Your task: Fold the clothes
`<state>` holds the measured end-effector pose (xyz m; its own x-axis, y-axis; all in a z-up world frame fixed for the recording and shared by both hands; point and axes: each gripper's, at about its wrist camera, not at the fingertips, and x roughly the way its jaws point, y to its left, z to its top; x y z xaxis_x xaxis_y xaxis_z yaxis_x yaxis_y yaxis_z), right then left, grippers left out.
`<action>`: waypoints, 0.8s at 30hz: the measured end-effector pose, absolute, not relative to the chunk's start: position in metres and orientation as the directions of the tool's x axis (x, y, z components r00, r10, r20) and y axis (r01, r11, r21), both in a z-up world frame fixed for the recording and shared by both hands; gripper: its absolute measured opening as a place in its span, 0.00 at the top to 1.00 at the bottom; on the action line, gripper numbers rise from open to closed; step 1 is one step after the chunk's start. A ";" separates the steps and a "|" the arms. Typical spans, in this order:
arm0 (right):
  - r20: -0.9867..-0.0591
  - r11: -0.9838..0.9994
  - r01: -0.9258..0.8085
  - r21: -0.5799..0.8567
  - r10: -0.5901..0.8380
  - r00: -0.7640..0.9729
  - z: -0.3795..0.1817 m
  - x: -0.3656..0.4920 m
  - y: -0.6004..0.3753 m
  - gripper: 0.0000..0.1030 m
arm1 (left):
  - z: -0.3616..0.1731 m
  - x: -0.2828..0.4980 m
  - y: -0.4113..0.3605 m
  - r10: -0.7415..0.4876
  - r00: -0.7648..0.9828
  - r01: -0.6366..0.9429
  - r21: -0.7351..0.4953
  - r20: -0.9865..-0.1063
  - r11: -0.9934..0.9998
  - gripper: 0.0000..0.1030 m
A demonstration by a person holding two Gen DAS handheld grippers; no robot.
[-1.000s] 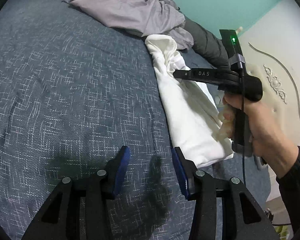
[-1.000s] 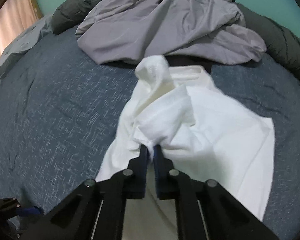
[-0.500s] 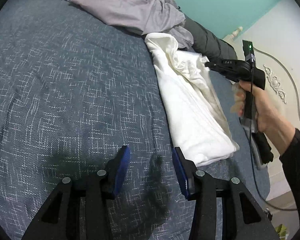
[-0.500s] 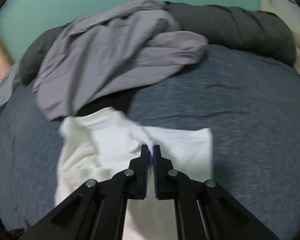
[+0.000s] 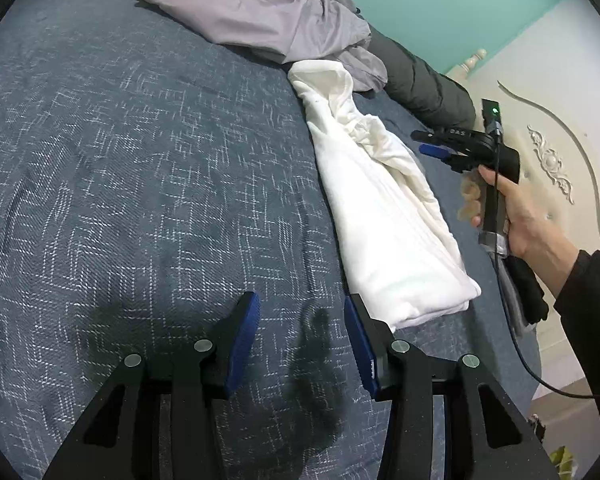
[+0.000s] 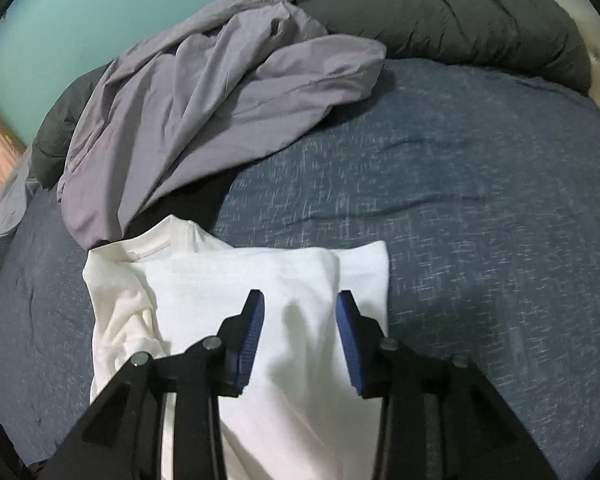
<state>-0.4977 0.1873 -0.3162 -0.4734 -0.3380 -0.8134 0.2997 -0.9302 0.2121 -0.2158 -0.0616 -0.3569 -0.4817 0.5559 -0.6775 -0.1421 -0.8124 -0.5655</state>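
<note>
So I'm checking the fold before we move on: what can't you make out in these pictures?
- White shirt, right wrist view: its near hem is hidden behind the right gripper, whose jaws are opening with no cloth between them.
- Shirt's far edge, left wrist view: hidden by its own bunched folds.
- Gray garment, left wrist view: top cut off by the frame.
- Dark duvet: partly under the gray garment.

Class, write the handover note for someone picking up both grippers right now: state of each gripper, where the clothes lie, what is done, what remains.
Left gripper: open, empty, over bare blue bedspread.
Right gripper: jaws opening, nothing pinched, above the white shirt.
White shirt: lying on the bedspread, one side folded over; the collar end looks bunched.
Grey garment: crumpled, unfolded, beyond the shirt, near the dark rolled duvet.
Left: finish the shirt, then fold the grey garment.
</note>
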 end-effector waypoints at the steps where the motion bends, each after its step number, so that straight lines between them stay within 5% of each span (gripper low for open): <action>1: -0.813 -0.928 0.305 0.216 -0.343 -0.469 -0.318 -0.499 0.186 0.64 | -0.357 -0.216 -0.062 0.556 -0.481 -0.141 -0.566 -0.678 -0.812 0.53; 8: -0.838 -0.923 0.330 0.200 -0.336 -0.431 -0.331 -0.512 0.178 0.64 | -0.362 -0.219 -0.063 0.548 -0.477 -0.131 -0.561 -0.687 -0.817 0.53; 10: -0.847 -0.923 0.333 0.191 -0.327 -0.420 -0.335 -0.515 0.177 0.90 | -0.361 -0.220 -0.063 0.535 -0.478 -0.128 -0.547 -0.697 -0.827 0.53; 12: -0.844 -0.922 0.340 0.187 -0.328 -0.424 -0.335 -0.515 0.177 0.97 | -0.358 -0.220 -0.062 0.516 -0.486 -0.126 -0.527 -0.705 -0.840 0.53; 24: -0.823 -0.946 0.306 0.104 -0.254 -0.508 -0.326 -0.524 0.190 0.99 | -0.351 -0.221 -0.072 0.433 -0.518 -0.109 -0.445 -0.738 -0.889 0.47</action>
